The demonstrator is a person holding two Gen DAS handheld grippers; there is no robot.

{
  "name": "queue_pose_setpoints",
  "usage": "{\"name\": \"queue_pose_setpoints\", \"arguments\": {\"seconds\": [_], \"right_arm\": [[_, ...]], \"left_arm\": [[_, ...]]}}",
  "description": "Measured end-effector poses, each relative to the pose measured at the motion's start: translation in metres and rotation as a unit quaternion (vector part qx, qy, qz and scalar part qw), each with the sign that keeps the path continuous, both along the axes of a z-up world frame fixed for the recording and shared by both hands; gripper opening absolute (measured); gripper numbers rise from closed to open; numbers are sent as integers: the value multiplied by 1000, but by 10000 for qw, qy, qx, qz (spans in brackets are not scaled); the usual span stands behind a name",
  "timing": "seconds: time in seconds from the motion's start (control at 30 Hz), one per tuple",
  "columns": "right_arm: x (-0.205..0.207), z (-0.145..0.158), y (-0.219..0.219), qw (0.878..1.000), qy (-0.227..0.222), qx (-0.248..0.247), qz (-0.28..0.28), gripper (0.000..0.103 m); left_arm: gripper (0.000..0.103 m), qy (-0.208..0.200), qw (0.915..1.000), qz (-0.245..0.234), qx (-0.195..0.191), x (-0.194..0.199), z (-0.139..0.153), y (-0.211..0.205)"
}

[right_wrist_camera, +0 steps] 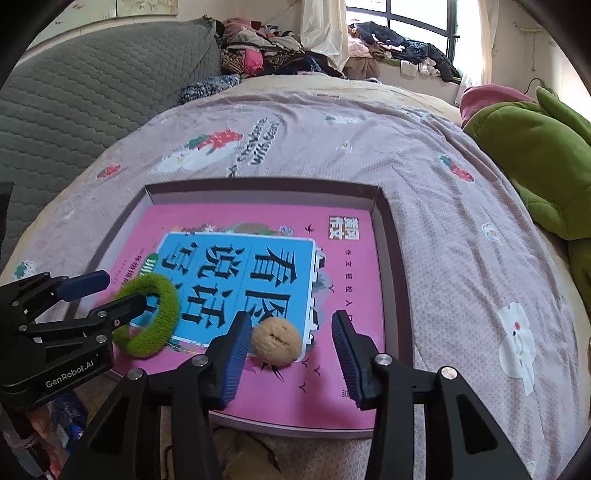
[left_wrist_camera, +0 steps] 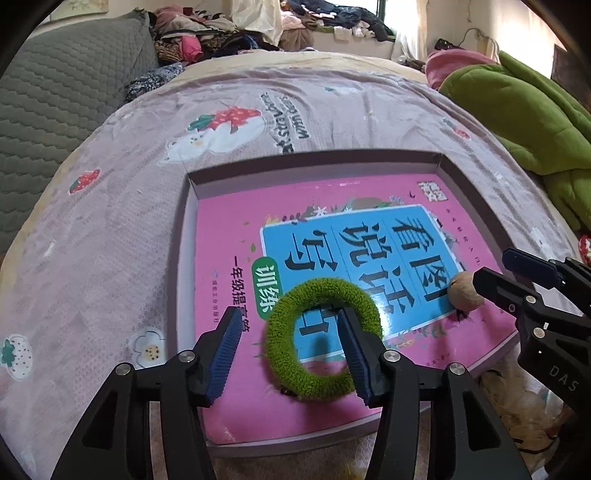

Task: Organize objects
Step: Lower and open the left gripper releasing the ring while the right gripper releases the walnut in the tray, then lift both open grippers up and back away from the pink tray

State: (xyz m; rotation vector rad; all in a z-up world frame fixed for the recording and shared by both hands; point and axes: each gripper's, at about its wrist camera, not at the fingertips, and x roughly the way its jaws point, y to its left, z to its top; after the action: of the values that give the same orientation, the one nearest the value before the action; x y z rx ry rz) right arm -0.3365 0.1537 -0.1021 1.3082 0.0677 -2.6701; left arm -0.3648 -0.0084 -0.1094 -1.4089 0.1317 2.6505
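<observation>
Partly hidden: green ring [left_wrist_camera: 323, 339] | behind left hand-held gripper [left_wrist_camera: 291, 350] finger

My two wrist views tilt down, close over bed; both share pink book [left_wrist_camera: 229, 236] in shallow box [left_wrist_camera: 186, 221].

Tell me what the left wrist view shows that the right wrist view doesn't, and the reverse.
Only the left wrist view shows one finger of the left tongs poking through the hole of the green ring, with neither pad pressing it. Only the right wrist view shows the window and the walnut lying loose between the open right tongs, nearer the left finger. Both show the ring and walnut resting on the pink book inside the shallow box on the bed.
</observation>
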Motion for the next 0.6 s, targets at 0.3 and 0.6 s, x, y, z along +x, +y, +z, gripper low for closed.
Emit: {"name": "queue_pose_setpoints", "arguments": {"seconds": [0.3,0.6], "right_arm": [[23,40,-4,9994,321,-128,97,45],[53,76,-12,9975,641,-185,212,45]], "left_arm": [[56,201,9995,93,214,16,42,-13],[61,437,9985,14,335,44,79,-10]]}}
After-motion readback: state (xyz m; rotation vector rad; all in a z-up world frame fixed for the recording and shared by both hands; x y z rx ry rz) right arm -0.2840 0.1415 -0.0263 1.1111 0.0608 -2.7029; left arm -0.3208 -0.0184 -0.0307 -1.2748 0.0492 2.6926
